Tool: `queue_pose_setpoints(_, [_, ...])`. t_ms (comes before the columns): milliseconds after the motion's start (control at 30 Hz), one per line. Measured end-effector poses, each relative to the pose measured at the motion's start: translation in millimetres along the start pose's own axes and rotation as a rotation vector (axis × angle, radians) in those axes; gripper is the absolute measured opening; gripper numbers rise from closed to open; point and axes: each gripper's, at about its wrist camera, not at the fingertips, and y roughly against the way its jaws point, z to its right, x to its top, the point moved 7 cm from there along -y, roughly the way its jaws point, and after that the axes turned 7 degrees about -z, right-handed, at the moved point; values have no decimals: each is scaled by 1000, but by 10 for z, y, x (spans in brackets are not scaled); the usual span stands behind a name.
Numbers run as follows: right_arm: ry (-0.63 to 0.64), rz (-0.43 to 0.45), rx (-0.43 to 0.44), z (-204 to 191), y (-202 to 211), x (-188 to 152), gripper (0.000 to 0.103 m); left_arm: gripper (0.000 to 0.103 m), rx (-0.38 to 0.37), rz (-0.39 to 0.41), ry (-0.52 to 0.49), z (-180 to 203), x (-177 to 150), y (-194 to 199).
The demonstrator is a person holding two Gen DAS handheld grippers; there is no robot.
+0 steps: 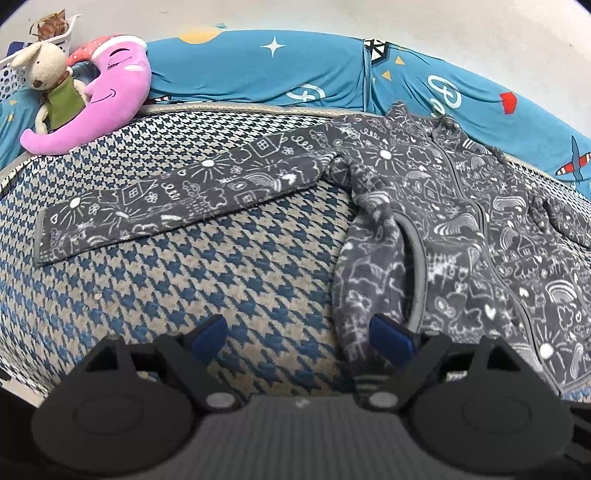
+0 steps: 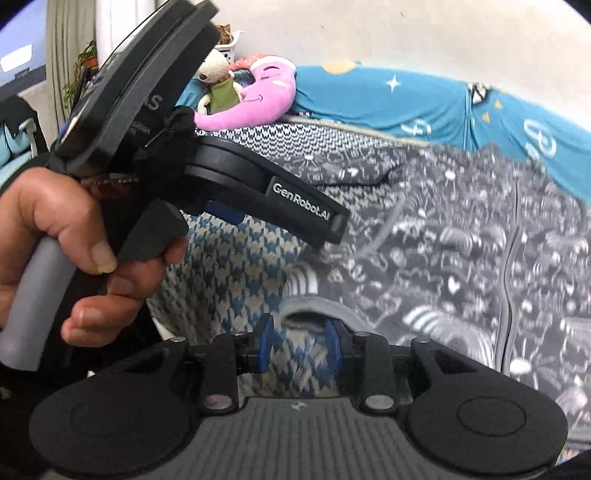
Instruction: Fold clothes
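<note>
On the houndstooth bed cover (image 1: 236,266) we see the grey printed garment (image 1: 461,229) lying opened out, one sleeve (image 1: 155,199) extended leftward. Our left gripper (image 1: 299,332) hovers wide open, empty, at its near-left edge; our right gripper (image 2: 299,341), narrower but also empty, faces a hem just ahead.

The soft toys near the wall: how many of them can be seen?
2. A beige rabbit toy in a green top leans on a pink moon cushion, both at the far left of the bed by the white basket. Others may lie hidden behind them.
</note>
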Motion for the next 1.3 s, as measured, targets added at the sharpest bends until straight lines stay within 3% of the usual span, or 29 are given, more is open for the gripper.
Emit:
queue_pose_setpoints(300, [132,12,-93,-113,-225,87,30,89,6,5,14,-46,21,5])
queue_pose_setpoints(433, [107,2,-104,-56,-276,124,4,93,10,23,29,-91,55,50])
queue_pose_setpoints(500, [75,8,-56,-57,-217,165,4,95,12,40,40,-124,84,88])
queue_pose_setpoints(633, [-30,14,146,-135,-36,245,5,97,17,83,68,-210,154,183])
queue_pose_setpoints(700, [-84,16,190,-116,-12,244,6,99,24,112,92,-277,197,241])
queue_pose_setpoints(800, [-77,4,194,-125,-58,184,12,100,32,126,122,-358,223,267])
queue_pose_setpoints(833, [-56,1,192,-168,-58,153,19,100,35,119,123,-362,218,251])
queue_pose_setpoints(867, [-27,-4,198,-220,-64,134,33,100,38,112,124,-366,213,235])
queue_pose_setpoints(967, [49,2,209,-329,29,77,49,100,43,106,115,-340,206,208])
queue_pose_setpoints(1133, [62,-19,266,-316,168,5,49,100,44,116,82,-259,186,204])
queue_pose_setpoints(1300, [66,-29,164,-185,336,-129,49,101,15,125,27,-84,157,231])
